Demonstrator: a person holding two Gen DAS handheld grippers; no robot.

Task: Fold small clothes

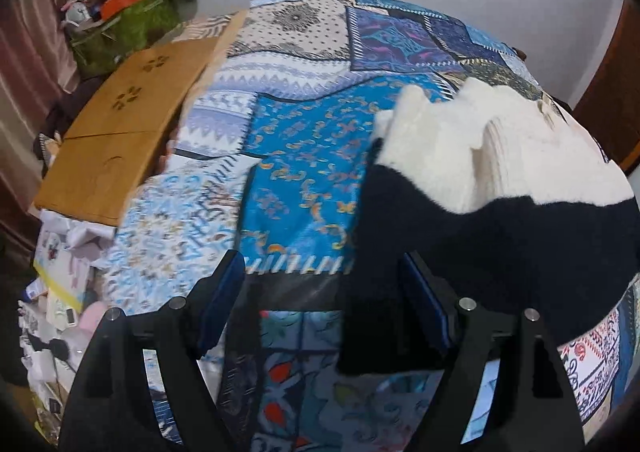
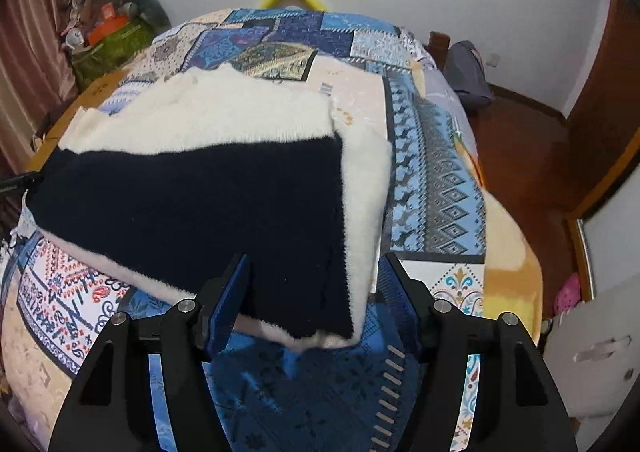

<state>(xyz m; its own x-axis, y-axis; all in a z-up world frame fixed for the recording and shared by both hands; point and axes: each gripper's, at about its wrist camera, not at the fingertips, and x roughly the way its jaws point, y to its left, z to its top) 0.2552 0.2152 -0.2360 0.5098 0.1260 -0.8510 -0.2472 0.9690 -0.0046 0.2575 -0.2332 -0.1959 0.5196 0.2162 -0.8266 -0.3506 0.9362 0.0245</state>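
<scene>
A fuzzy sweater, cream above (image 2: 208,111) and navy below (image 2: 200,203), lies folded on a blue patchwork bedspread (image 2: 436,179). My right gripper (image 2: 314,292) is open, its jaws straddling the sweater's near right corner just above the bed. In the left wrist view the sweater (image 1: 500,223) lies to the right. My left gripper (image 1: 320,292) is open; a navy edge of the sweater hangs between its jaws beside the right finger (image 1: 420,292). Whether the pads touch the cloth I cannot tell.
A wooden board (image 1: 120,123) lies at the bed's left edge, with a cluttered green bag (image 1: 120,23) behind it. Papers and small items (image 1: 60,312) litter the floor to the left. A wooden floor (image 2: 520,155) and a door (image 2: 604,99) are to the right.
</scene>
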